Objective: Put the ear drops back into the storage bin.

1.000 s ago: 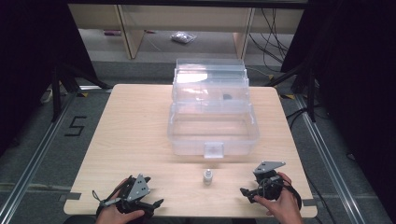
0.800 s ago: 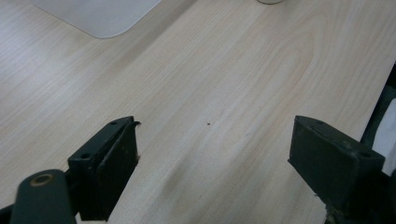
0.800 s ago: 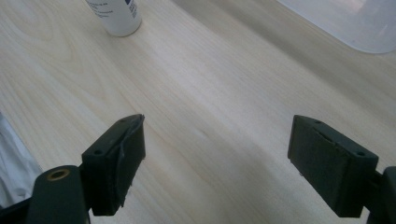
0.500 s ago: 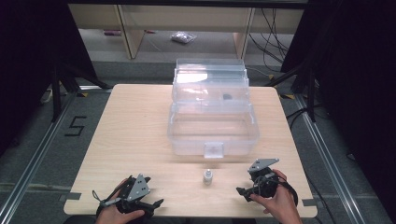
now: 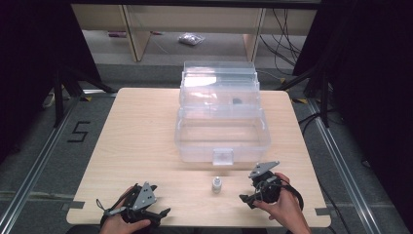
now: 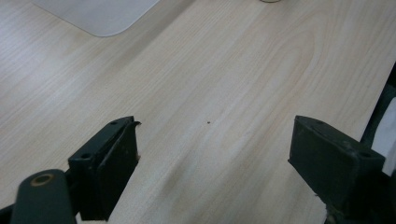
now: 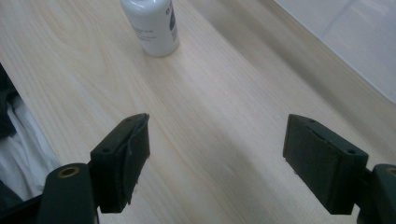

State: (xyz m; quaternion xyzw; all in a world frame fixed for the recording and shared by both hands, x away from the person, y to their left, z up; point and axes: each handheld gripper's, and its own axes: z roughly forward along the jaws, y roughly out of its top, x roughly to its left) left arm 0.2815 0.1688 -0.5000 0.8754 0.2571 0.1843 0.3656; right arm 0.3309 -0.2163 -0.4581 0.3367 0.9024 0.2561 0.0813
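Looks like a lab recording bay: pale wooden table (image 5: 141, 141) mid-frame on grey floor, black curtains (image 5: 34, 44) at both sides, cables (image 5: 287, 29) upper right, taped "5" (image 5: 79, 131) at left, bare shelving (image 5: 195, 19) along top.

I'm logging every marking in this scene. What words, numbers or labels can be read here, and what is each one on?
"5": dark numeral on the grey floor, left of the table.
Small white bottle: dark print on its label, too blurred and cut off to read.
Clear plastic box: no readable text.
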